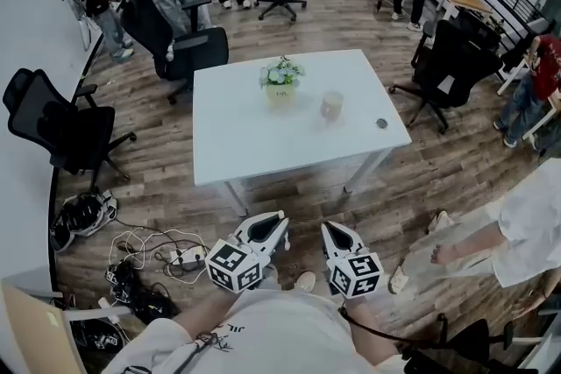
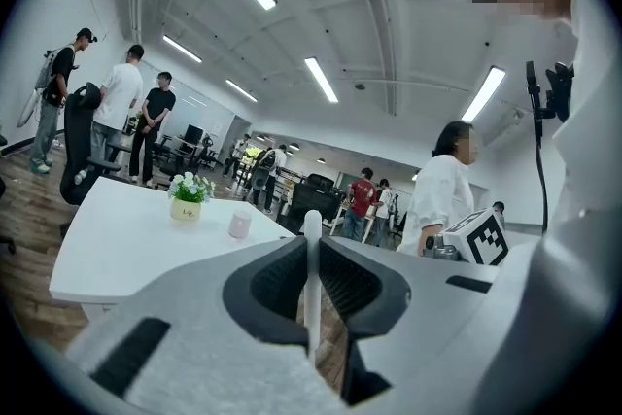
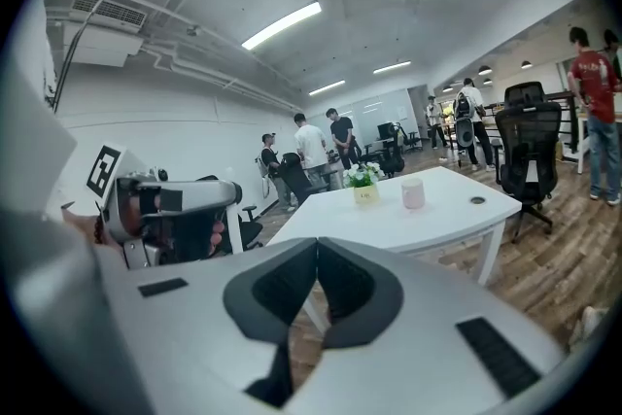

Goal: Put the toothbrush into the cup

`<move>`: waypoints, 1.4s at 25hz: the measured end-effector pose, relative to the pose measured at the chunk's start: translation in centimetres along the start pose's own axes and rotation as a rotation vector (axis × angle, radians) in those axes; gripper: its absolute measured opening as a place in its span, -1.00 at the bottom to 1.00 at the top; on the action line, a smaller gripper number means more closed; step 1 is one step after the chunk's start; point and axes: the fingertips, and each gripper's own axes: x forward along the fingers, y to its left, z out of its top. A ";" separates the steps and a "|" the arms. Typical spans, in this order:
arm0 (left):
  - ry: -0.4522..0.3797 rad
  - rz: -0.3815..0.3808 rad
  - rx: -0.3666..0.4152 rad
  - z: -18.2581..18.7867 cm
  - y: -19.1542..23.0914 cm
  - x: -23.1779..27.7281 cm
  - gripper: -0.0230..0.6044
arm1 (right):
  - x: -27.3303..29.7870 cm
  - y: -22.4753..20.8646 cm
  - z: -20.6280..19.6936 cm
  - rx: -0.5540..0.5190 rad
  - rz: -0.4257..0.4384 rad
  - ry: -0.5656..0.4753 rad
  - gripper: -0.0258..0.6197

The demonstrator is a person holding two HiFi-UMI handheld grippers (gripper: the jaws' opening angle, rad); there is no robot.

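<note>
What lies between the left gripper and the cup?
In the head view, only wood floor and bare table lie between the left gripper, shut on the toothbrush, and the cup. The flower pot stands left of that line.

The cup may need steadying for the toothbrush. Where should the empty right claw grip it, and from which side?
Probably across the round wall of the cup, below the rim, coming level from the near table edge. It stands upright, mouth up, and the flower pot stands at its left, so the top stays free.
</note>
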 end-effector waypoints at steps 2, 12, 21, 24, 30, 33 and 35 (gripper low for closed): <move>-0.001 -0.002 0.002 0.1 0.1 0.0 -0.78 | 0.0 -0.1 0.0 0.005 -0.010 0.003 -0.86; -0.003 -0.023 0.013 0.5 0.4 -0.1 -0.78 | 0.4 0.1 0.1 0.007 -0.022 0.012 -0.86; -0.022 -0.026 0.002 1.2 2.7 -1.4 -0.78 | 2.0 1.4 0.7 -0.006 -0.040 0.005 -0.86; -0.013 -0.035 0.008 1.1 3.4 -2.0 -0.78 | 2.6 2.2 0.7 0.000 -0.050 -0.003 -0.86; -0.037 -0.065 -0.002 1.7 4.9 -3.0 -0.78 | 3.6 3.5 0.7 0.003 -0.074 -0.015 -0.86; -0.033 -0.071 0.005 1.6 4.9 -2.6 -0.78 | 3.4 3.3 0.6 0.003 -0.080 -0.014 -0.86; -0.030 -0.076 0.008 1.6 4.9 -2.3 -0.78 | 3.5 3.0 0.4 0.012 -0.085 -0.011 -0.86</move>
